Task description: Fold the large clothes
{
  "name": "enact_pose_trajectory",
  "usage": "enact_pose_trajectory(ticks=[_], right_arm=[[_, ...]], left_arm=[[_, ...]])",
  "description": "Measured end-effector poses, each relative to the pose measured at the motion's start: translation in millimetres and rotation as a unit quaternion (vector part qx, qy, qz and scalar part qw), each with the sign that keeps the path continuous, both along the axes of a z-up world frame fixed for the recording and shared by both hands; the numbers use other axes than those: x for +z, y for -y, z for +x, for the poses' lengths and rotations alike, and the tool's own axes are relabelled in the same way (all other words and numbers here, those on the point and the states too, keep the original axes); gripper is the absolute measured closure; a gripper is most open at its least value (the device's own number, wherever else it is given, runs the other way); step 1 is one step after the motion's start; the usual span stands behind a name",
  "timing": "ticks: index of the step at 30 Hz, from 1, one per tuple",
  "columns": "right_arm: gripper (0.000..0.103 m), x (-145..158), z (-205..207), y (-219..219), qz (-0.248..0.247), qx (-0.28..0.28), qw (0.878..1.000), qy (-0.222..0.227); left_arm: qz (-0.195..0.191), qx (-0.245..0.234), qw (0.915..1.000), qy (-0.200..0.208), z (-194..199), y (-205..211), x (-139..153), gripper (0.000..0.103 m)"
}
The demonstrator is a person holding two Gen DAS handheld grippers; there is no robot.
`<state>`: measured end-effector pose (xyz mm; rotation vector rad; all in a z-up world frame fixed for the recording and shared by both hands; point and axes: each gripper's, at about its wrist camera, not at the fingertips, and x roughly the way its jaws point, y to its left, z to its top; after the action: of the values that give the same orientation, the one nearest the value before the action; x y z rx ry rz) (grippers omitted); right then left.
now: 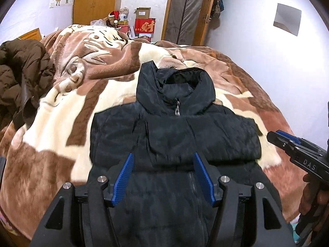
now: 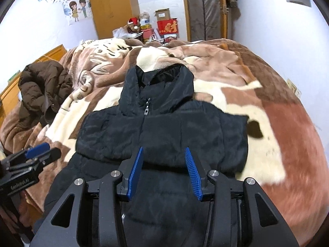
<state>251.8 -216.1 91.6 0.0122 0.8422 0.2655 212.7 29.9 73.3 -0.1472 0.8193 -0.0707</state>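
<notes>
Left tongs (image 1: 163, 160) apart over black jacket (image 1: 174, 127) — right tongs (image 2: 163, 154) apart, marked "DAS".

**Black jacket flat on the bed, both tongs empty**

A black hooded jacket (image 1: 174, 127) lies zipped, front up, on the brown-and-cream blanket (image 1: 61, 123), sleeves folded across its chest, hood toward the bed's far edge. The left tongs (image 1: 163, 175) hang spread above its lower half. The right tongs (image 1: 287, 142) show at the bed's right edge; their gap cannot be judged. A brown coat (image 1: 22, 74) is heaped at the left edge.
</notes>
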Motion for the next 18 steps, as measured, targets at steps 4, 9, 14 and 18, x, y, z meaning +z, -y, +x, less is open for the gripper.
enact_pose_trajectory(ticks=[4,9,14,18], right_arm=[[0.06,-3,46,-3,-0.016,0.006,1.0,-0.001],[0.06,-9,106,-5,-0.024,0.008,1.0,-0.011],[0.06,-25,170,-6,-0.023,0.009,0.999,-0.031],[0.06,-43,218,-9,-0.033,0.008,0.999,-0.039]], left_arm=[[0.004,0.001,1.0,-0.005,51,-2,-1,0.04],[0.003,0.005,1.0,-0.007,113,-11,-8,0.036],[0.007,0.011,0.9998,-0.018,175,-22,-27,0.034],[0.002,0.023,0.9992,-0.031,225,-35,-47,0.033]])
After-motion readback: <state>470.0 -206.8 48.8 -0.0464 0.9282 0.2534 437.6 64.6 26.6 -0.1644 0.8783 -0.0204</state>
